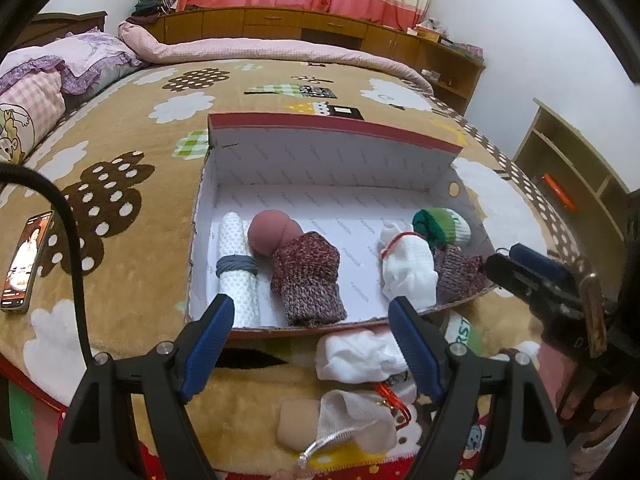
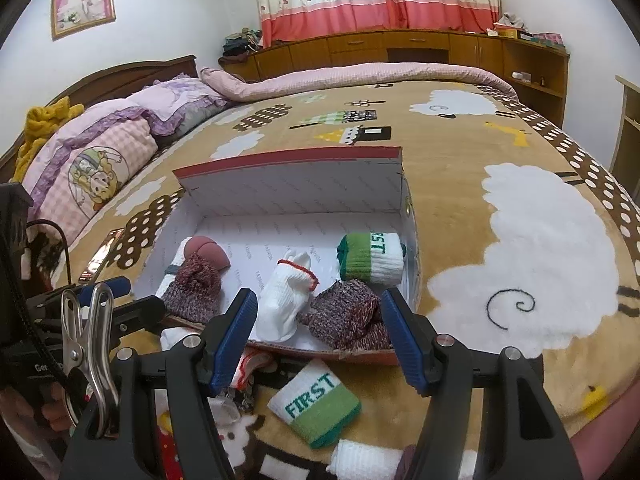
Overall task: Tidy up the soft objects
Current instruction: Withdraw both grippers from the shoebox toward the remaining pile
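Socks: six rolled bundles in the open box (image 1: 224, 216) on the bed (image 1: 132, 248), more loose in front. Two grippers, left gripper (image 1: 312, 340) and right gripper (image 2: 320, 336), tipped down, wide open, empty.

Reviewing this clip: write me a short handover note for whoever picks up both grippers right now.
Left gripper: jaws open, empty, over the box's near edge.
Right gripper: jaws open, empty.
Done: in the box lie a white roll, pink ball, two knit socks, a white bundle and a green-white sock.
Left: on the blanket in front of the box, the FIRST sock, a white sock, a beige roll and a mesh pouch are not yet boxed.
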A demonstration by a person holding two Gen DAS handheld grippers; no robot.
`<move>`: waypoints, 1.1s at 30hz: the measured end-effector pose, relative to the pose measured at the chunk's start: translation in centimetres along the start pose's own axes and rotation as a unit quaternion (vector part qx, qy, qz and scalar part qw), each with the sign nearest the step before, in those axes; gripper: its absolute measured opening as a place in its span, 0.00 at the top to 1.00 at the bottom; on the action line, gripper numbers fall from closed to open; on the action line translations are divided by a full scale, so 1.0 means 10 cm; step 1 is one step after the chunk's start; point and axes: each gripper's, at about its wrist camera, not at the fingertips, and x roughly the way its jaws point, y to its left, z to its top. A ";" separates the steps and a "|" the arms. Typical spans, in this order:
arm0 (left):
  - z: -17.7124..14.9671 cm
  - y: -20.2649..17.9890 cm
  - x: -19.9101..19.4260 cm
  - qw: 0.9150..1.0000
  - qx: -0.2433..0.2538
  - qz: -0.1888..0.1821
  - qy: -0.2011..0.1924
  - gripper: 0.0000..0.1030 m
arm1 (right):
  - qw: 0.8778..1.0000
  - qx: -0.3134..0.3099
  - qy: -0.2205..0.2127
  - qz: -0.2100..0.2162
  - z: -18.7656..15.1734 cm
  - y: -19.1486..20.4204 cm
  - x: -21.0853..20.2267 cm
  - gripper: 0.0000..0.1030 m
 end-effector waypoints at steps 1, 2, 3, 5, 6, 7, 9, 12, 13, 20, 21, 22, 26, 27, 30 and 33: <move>0.00 0.00 -0.01 1.000 0.000 0.000 0.000 0.19 | 1.000 -0.001 -0.001 0.000 -0.01 0.00 -0.02 0.36; -0.01 -0.01 -0.02 1.000 0.000 -0.002 -0.001 0.19 | 1.000 -0.001 -0.001 0.000 -0.02 0.01 -0.04 0.36; -0.02 0.00 -0.04 1.000 -0.001 -0.005 -0.001 0.19 | 1.000 -0.001 -0.002 0.000 -0.02 0.01 -0.05 0.36; -0.03 0.00 -0.06 1.000 -0.004 -0.007 0.000 0.19 | 1.000 -0.002 -0.002 -0.001 -0.04 0.02 -0.09 0.36; -0.03 0.00 -0.07 1.000 -0.004 -0.007 -0.001 0.19 | 1.000 -0.003 -0.002 -0.001 -0.06 0.02 -0.10 0.36; -0.04 0.00 -0.08 1.000 -0.003 -0.005 -0.001 0.19 | 1.000 -0.004 -0.002 -0.001 -0.07 0.02 -0.12 0.36; -0.06 0.00 -0.11 1.000 -0.003 -0.005 -0.002 0.19 | 1.000 -0.004 -0.002 -0.002 -0.09 0.02 -0.15 0.36; -0.09 0.00 -0.14 1.000 -0.004 -0.007 -0.003 0.19 | 1.000 -0.004 -0.002 -0.002 -0.13 0.01 -0.19 0.36; -0.10 0.00 -0.16 1.000 -0.004 -0.007 -0.003 0.19 | 1.000 -0.003 -0.001 -0.003 -0.15 0.01 -0.21 0.36; -0.15 -0.01 -0.19 1.000 -0.002 -0.005 0.000 0.19 | 1.000 0.003 0.002 -0.003 -0.25 -0.04 -0.30 0.36; -0.17 -0.01 -0.19 1.000 -0.003 -0.005 0.001 0.19 | 1.000 0.005 0.002 -0.003 -0.27 -0.05 -0.32 0.36; -0.19 -0.01 -0.20 1.000 -0.004 -0.005 0.002 0.19 | 1.000 0.006 0.002 -0.003 -0.28 -0.06 -0.33 0.36; -0.23 -0.02 -0.19 1.000 -0.004 -0.004 0.008 0.19 | 1.000 0.007 0.002 -0.007 -0.34 -0.08 -0.38 0.36; -0.24 -0.02 -0.19 1.000 -0.004 -0.004 0.009 0.19 | 1.000 0.007 0.003 -0.008 -0.36 -0.09 -0.39 0.36; -0.29 -0.02 -0.19 1.000 -0.004 -0.007 0.015 0.19 | 1.000 0.010 0.005 -0.011 -0.41 -0.13 -0.41 0.36; -0.34 -0.02 -0.17 1.000 -0.002 -0.007 0.021 0.19 | 1.000 0.015 0.007 -0.015 -0.47 -0.18 -0.43 0.36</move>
